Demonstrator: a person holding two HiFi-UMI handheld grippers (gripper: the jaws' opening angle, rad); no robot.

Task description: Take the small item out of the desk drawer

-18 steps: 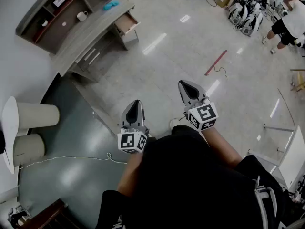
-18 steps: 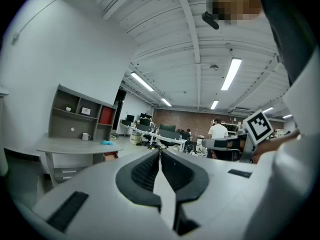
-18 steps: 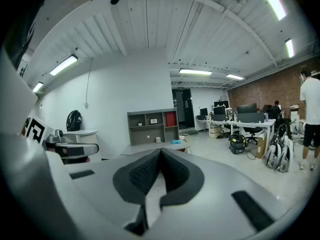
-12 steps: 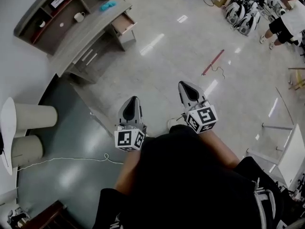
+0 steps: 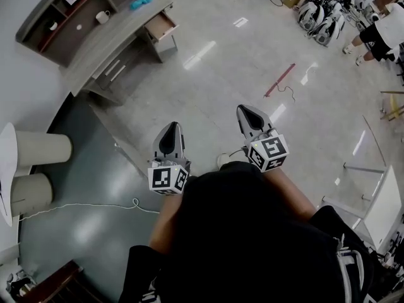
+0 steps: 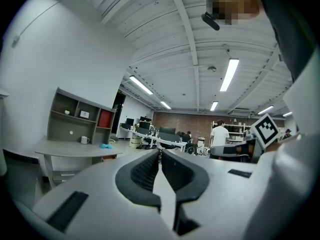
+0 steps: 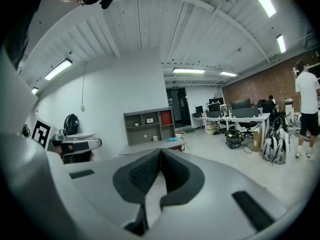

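Head view shows the left claw (image 5: 172, 126) and the right claw (image 5: 243, 111) clenched and empty, well apart from the worktop (image 5: 107, 40) whose drawer (image 5: 161, 25) stands open, so the small item, unseen from here, seems not yet taken.

Bare pale floor (image 5: 211, 74) lies open ahead, all the way to the counter (image 5: 107, 33), whose drawer (image 5: 160, 25) juts out open at its right end. A red stick (image 5: 279, 81) lies off right. Two pale cylinders (image 5: 41, 149) stand left, with a white cable (image 5: 95, 204) crossing the dark floor beside them.
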